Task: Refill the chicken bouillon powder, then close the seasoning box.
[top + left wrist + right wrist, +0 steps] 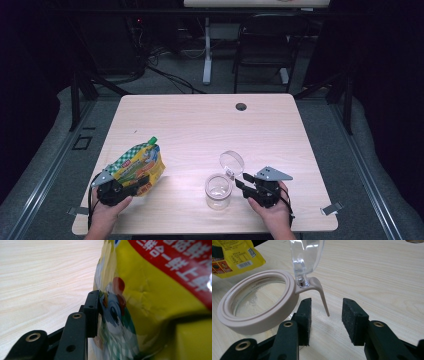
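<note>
A yellow snack pouch [139,165] with a green cap lies tilted at the table's front left. My left gripper [142,181] is shut on its lower end. In the left gripper view one black pad [93,312] presses on the pouch [155,302], which hides the other jaw. A clear glass jar [218,192] stands at front centre with its clear lid [231,162] hinged up. My right gripper [241,181] sits just right of it, open. In the right gripper view the jar's beige ring [257,312] has a thin tab [322,297] hanging between the open jaws [325,306], touching neither pad.
The light wooden table [200,125] has a round cable hole [241,106] near its far edge. Metal clips sit at the front corners [330,209]. A black chair [265,45] and cables stand on the floor behind the table.
</note>
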Demonstrator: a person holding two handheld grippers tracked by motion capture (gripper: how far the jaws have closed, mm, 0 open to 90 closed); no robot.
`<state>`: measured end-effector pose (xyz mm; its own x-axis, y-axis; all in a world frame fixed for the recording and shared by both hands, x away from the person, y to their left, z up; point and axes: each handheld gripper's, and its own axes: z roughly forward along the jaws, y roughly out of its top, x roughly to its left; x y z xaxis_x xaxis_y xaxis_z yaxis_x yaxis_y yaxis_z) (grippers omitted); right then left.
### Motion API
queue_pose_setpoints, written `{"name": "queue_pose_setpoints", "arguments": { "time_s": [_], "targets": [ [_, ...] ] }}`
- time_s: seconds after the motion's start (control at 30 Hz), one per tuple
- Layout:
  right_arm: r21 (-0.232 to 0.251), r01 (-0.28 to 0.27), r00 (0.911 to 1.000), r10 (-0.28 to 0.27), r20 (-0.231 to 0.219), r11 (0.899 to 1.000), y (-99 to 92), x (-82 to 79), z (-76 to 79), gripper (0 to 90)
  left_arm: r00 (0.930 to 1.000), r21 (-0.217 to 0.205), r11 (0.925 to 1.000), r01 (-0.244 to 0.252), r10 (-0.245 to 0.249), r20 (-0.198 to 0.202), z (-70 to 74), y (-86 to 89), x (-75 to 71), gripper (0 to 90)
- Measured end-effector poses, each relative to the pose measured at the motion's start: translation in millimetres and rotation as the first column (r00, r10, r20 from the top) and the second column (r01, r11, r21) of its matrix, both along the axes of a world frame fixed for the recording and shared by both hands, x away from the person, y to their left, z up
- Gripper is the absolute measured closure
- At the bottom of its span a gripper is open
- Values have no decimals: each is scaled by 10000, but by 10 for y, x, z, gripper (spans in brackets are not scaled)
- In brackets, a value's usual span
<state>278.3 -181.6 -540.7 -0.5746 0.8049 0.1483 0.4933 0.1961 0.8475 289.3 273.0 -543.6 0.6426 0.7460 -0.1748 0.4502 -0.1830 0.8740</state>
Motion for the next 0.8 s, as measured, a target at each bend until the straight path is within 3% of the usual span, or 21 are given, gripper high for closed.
{"name": "queue_pose_setpoints", "arguments": {
  "time_s": [0.53, 0.8],
  "targets": [
    [62, -34, 9999, 33, 149, 10000, -31, -49, 48, 592, 9986, 765, 9971, 24, -65, 530, 198, -71, -95, 635],
    [10, 15, 9996, -16, 278, 10000, -73, -91, 61, 591, 9967, 1389, 9903, 97, -207, 783, 228, -204, -111, 635]
  ]
}}
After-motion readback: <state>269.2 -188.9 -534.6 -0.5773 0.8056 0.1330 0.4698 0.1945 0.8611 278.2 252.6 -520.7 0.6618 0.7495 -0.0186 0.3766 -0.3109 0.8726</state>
